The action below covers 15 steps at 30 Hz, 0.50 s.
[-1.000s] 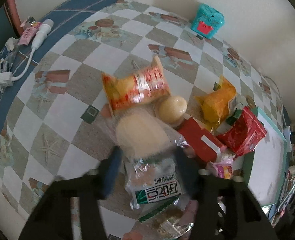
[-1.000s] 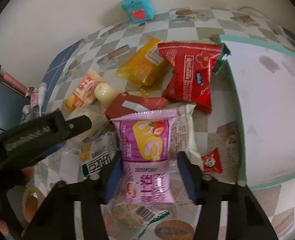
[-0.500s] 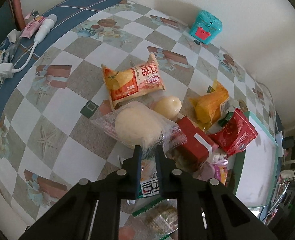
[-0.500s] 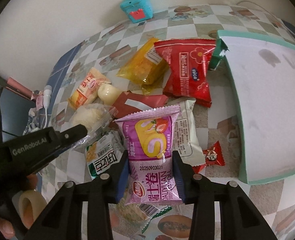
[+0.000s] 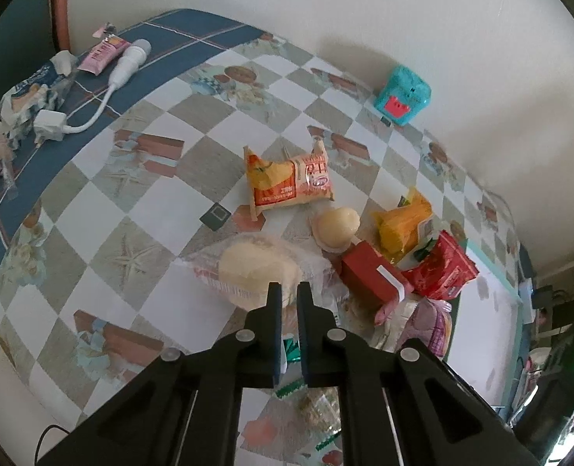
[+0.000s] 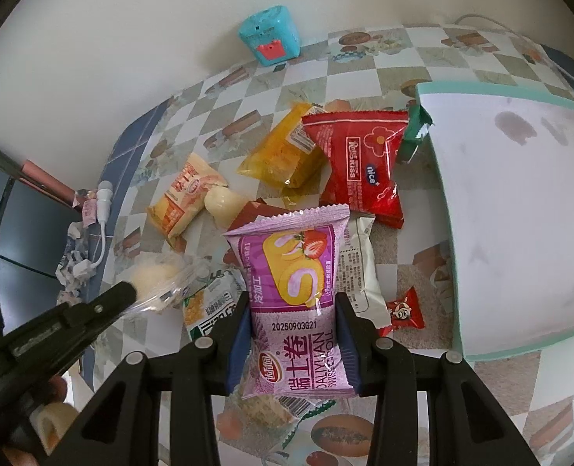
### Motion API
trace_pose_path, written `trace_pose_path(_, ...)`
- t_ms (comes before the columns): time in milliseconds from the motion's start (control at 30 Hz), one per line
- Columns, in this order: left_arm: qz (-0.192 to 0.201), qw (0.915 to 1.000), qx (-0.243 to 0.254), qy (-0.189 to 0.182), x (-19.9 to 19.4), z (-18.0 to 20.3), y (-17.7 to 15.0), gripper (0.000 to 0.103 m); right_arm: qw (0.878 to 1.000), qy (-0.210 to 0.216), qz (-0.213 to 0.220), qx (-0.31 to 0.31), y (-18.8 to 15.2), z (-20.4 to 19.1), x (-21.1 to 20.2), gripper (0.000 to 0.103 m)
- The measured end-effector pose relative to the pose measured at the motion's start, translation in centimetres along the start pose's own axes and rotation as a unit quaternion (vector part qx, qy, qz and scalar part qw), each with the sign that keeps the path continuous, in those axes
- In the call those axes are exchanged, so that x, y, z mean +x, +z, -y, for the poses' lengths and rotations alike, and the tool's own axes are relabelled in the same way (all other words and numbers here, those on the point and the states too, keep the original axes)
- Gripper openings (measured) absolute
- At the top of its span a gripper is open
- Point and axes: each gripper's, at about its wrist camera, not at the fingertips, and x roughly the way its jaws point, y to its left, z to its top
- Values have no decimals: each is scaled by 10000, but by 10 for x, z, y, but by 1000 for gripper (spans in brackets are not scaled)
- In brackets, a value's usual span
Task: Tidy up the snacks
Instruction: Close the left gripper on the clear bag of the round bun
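Both grabbers are loaded: right gripper (image 6: 293,322) squeezes the purple roll pack (image 6: 292,295), left gripper (image 5: 289,294) pinches the clear bread bag (image 5: 261,268). Further out, most snacks lie loose; the tray (image 6: 520,209) looks empty, so barely started.

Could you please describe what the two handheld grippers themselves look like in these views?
Both are matte black plastic frames with triangular cut-outs and round silver screw heads. The left gripper has flat dark fingers; seen from the right wrist, its side carries pale lettering. The right gripper has blue ribbed pads on the inner faces of its fingers. No sleeves show.
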Motion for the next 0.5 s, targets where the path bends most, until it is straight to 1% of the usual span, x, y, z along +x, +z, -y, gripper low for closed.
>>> trace_pose_path(167,-16,10000,18,42,-8,-12,-13,7,10000,20,-17,63,0,4,-3,43)
trace_pose_path(333,-291,9993,-24,242,0,-32,-29,7,9998,-90,-131,110,-2,7,1,43)
trace_pose_path(400,-370,9989,-103,256,1,-41,-34,8,9997,-109,-165,138,-2,9,3,43)
trace_pose_path(467,-357,9990,-148,237,-3,-48,-35,10,9997,-118,-175,149,-2,10,3,43)
trace_pose_path(500,-336,9990,-122,259,-4,-49,-35,16,9997,-124,-175,147,-2,10,3,43)
